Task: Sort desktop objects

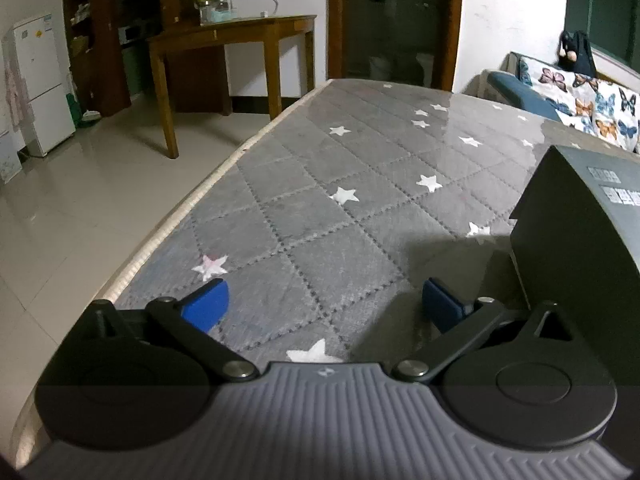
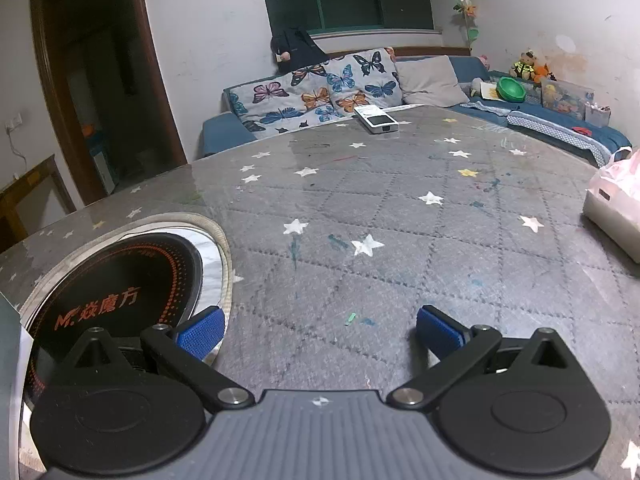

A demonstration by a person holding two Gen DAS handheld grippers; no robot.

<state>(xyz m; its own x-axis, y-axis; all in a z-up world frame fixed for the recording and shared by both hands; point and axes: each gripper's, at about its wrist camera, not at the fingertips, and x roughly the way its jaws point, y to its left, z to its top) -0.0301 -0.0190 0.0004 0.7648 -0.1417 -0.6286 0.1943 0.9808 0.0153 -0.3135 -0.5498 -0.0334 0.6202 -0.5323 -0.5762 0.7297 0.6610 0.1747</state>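
Observation:
My left gripper (image 1: 322,306) is open above the grey star-patterned table cover (image 1: 340,216), with nothing between its blue pads. A dark grey box (image 1: 580,232) with white print stands just right of it. My right gripper (image 2: 318,334) is open too and holds nothing. A white flat device (image 2: 377,119) lies at the table's far edge in the right wrist view. At the table's right edge sits a pink-and-white bag (image 2: 616,208). A black round cooktop (image 2: 116,288) with orange lettering is set into the table by the right gripper's left finger.
The table's left edge (image 1: 180,216) drops to a tiled floor, with a wooden side table (image 1: 232,40) and a white fridge (image 1: 38,80) beyond. A blue sofa with butterfly cushions (image 2: 320,92) runs behind the table. Toys and a green bowl (image 2: 510,89) sit on the sofa at right.

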